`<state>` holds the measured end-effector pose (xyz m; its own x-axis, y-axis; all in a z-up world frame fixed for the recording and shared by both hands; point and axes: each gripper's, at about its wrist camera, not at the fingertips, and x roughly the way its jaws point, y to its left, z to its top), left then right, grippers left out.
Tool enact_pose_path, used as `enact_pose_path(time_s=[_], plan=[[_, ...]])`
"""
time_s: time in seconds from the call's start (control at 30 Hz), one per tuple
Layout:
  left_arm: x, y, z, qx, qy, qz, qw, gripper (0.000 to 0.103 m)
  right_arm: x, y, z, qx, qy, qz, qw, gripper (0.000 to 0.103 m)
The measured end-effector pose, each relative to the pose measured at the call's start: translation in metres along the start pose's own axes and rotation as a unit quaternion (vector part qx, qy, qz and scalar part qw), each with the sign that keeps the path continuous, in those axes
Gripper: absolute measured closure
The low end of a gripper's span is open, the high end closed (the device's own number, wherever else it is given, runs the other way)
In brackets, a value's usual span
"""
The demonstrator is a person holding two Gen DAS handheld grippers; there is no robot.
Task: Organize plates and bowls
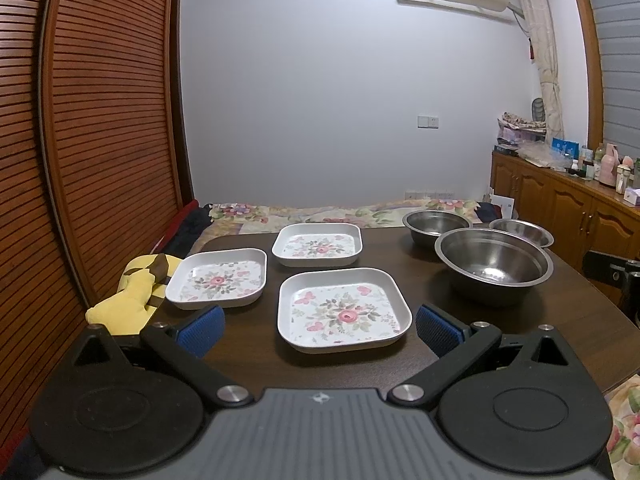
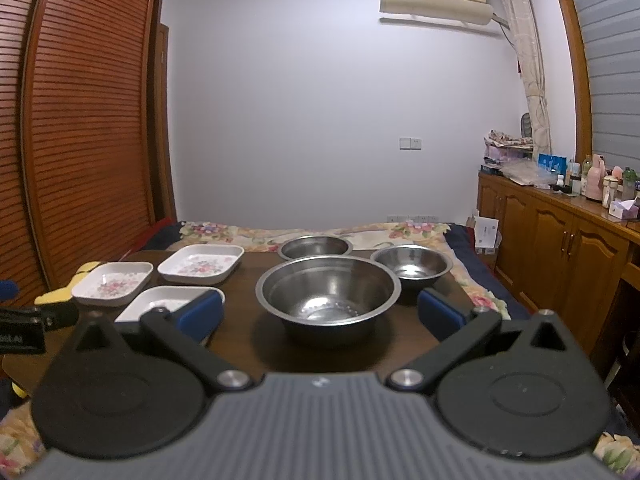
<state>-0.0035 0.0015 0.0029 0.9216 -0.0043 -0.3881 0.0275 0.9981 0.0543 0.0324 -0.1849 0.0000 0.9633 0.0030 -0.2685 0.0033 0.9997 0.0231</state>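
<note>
We see a yellow plush toy [image 1: 132, 300] at the dark wooden table's [image 1: 460, 320] left edge, beside a slatted wardrobe [image 1: 100, 120].

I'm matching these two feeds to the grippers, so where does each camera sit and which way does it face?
Left wrist: on the left gripper, over the table's near edge, facing the nearest white square floral plate; its open blue-padded fingers show.
Right wrist: on the right gripper, further right, facing the largest stainless steel bowl; its open fingers show.
Shared: the dark wooden table, three plates, three bowls, the far white wall.
</note>
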Motion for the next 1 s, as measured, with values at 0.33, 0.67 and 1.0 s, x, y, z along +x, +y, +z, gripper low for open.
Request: enact_pose_path(time_s=[0.33, 0.67, 1.0], plan=[[-0.0001, -0.0003, -0.0001, 0.000, 0.000, 0.000, 1.0000, 0.000, -0.0009, -0.0006, -0.0003, -0.001, 0.001, -0.003, 1.000, 0.000], [0.0000, -0.0003, 0.0001, 0.000, 0.000, 0.000, 1.0000, 0.000, -0.0014, -0.0007, 0.0012, -0.002, 0.002, -0.001, 1.000, 0.000], [-0.0005, -0.0006, -0.0003, 0.000, 0.001, 0.000, 1.0000, 0.000, -0.0010, 0.0000, 0.0017, -0.002, 0.001, -0.001, 1.000, 0.000]])
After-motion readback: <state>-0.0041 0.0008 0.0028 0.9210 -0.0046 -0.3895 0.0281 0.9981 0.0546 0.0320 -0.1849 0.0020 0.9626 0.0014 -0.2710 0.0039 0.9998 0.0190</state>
